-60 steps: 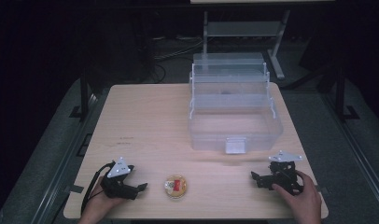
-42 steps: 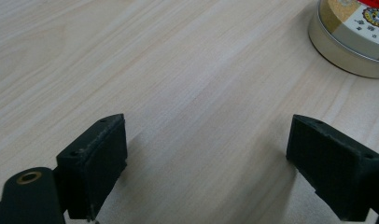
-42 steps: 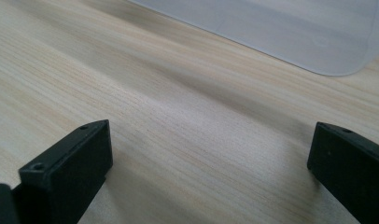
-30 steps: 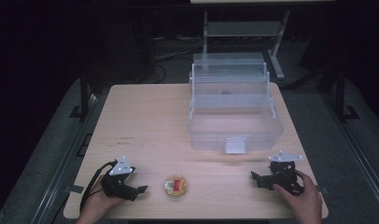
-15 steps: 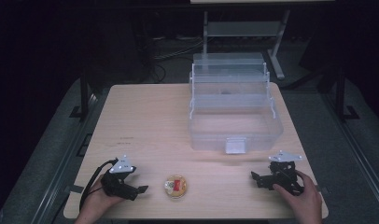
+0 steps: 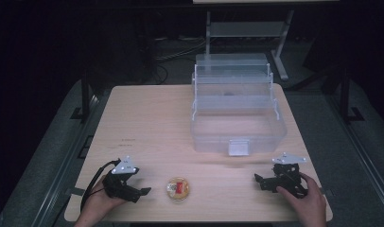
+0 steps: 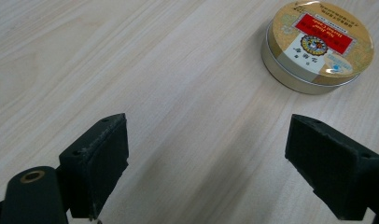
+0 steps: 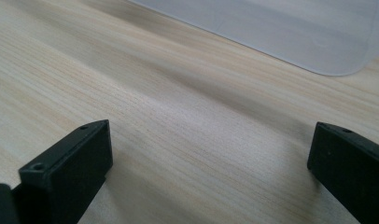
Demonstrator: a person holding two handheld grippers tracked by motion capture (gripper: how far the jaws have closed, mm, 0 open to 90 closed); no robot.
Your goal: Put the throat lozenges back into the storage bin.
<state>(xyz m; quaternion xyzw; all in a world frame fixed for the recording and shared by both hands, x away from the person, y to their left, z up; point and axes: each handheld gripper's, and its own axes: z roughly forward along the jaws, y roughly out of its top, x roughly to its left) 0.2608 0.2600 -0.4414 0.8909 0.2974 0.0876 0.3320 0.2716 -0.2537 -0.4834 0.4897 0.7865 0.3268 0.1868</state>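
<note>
Barely anything has shifted: my left gripper (image 6: 142, 191) has drawn slightly back, jaws wide and empty, just left of the tin (image 6: 178, 188). Right gripper (image 6: 260, 180) rests wide and empty, well right of the tin, near the clear box (image 6: 237, 127). No pickup started yet, I judge.

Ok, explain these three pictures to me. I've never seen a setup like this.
There is no robot here: a person sits at a wooden table with a hand-held two-jaw clamp in each hand. The wide picture comes from a camera overhead. It shows the left gripper, the right gripper, a small round tin between them, and an open clear plastic box farther back. The two close-ups come from cameras riding on the grippers, looking along their black jaws. Both grippers are open and hold nothing.
</note>
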